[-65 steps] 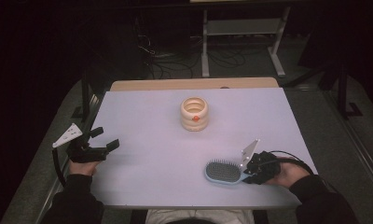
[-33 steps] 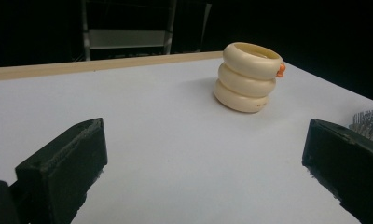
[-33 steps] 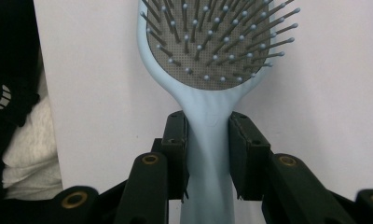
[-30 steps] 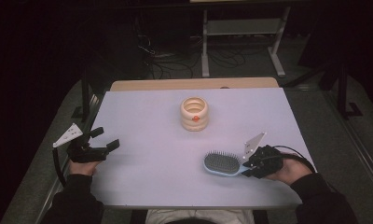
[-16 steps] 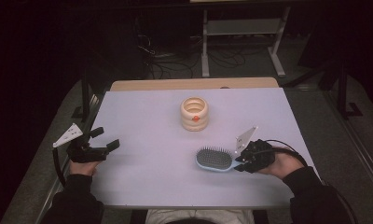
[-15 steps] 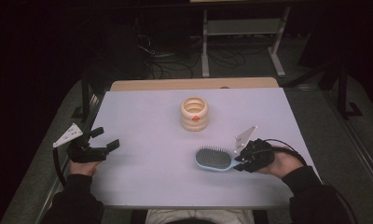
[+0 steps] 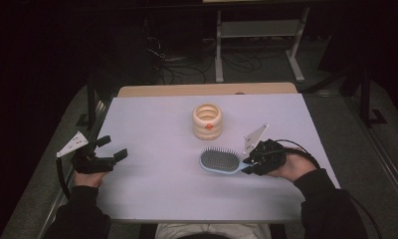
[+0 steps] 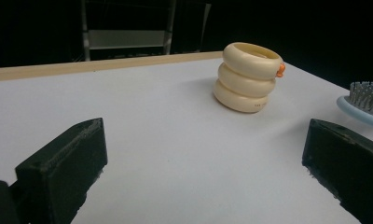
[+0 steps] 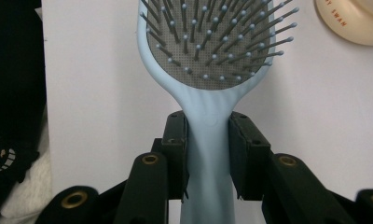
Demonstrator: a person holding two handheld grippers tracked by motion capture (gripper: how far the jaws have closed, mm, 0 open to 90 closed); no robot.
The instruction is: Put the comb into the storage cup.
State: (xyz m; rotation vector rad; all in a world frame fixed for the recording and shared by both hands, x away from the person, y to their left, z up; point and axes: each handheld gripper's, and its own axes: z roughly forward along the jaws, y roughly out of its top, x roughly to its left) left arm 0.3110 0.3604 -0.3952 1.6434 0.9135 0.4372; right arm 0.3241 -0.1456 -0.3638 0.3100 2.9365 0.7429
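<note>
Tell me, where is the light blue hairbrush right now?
In the high view, the light blue plastic hairbrush is right of the table's centre, bristles up, just in front of the cream ringed holder, its handle clamped in the right gripper.

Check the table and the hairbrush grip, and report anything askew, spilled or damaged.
Nothing stands out. The right hand-held gripper clamps the light blue hairbrush squarely by its handle, bristles up. The cream ringed holder stands upright on the table; nothing is spilled or broken.

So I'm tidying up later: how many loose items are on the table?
2: a blue hairbrush, its handle clamped in the right gripper, and a cream ringed holder farther back at the middle.
</note>
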